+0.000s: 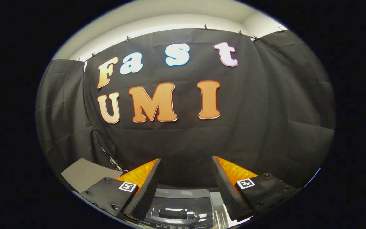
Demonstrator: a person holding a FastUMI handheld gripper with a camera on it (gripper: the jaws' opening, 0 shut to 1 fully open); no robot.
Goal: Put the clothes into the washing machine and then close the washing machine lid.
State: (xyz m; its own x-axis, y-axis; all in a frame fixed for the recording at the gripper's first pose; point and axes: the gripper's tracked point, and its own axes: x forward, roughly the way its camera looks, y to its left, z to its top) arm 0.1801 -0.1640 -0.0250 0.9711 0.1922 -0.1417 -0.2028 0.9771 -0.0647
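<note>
The gripper is held up high with its two fingers spread wide apart, and nothing sits between them. Each finger shows a ribbed inner pad facing the gap, and each carries a small square black-and-white marker on its dark mount near the base. The fingers point slightly upward, toward the booth's black cloth wall, which hangs in soft folds straight ahead of the tips.

Low in the gap between the fingers, below their bases, the washing machine shows from above. Its lid is dark and glossy, with a lighter rim along the far edge and a long recessed handle catching the light across its middle. The lid appears to lie flat over the top of the machine, though so little of it is in sight that I cannot tell for sure whether it is fully closed. A pale strip of the machine's top runs along the lid's right edge, just beside the right finger.

To the left of the left finger, a flat grey panel lies at an angle, near the foot of the cloth wall. A thin cable or chain trails down the wall just beyond that panel. Above the cloth, a pale wall and ceiling curve across the top.
</note>
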